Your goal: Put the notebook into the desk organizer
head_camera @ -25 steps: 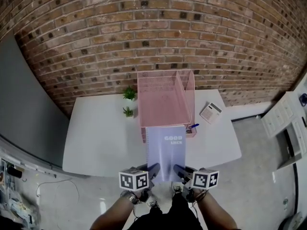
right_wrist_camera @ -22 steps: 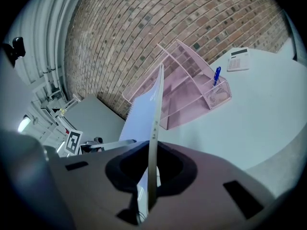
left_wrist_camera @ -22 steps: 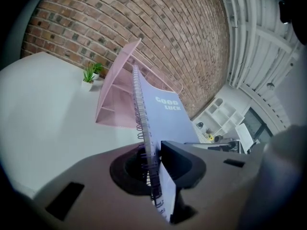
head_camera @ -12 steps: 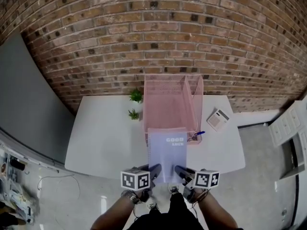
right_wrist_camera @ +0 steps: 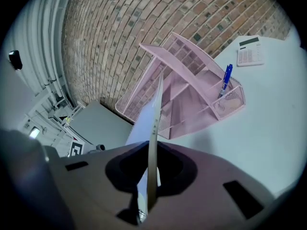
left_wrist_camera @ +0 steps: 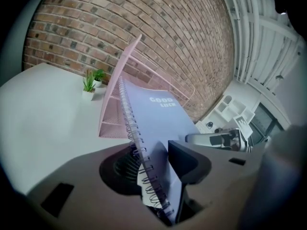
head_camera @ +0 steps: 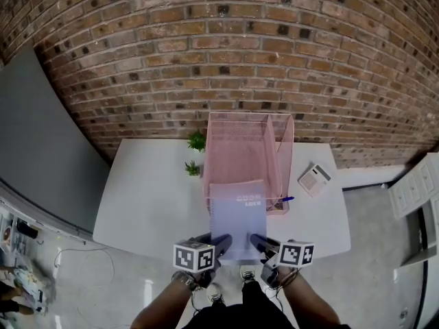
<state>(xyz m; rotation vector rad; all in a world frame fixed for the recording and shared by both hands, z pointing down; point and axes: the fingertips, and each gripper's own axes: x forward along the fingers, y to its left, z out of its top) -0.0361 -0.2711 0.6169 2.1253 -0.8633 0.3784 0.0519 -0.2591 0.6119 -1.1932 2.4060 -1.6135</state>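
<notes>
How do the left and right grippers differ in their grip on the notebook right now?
The left gripper has its jaws opening and standing apart; the right gripper is clamped shut. The left has the notebook's spiral edge between its jaws; the right pinches the plain edge. Both are at the notebook's near end.

Lilac spiral-bound notebook [head_camera: 238, 214] (cover up, white print), tilted, far end over the front of the pink wire-mesh desk organizer [head_camera: 243, 142], which stands on the white table [head_camera: 144, 190]
</notes>
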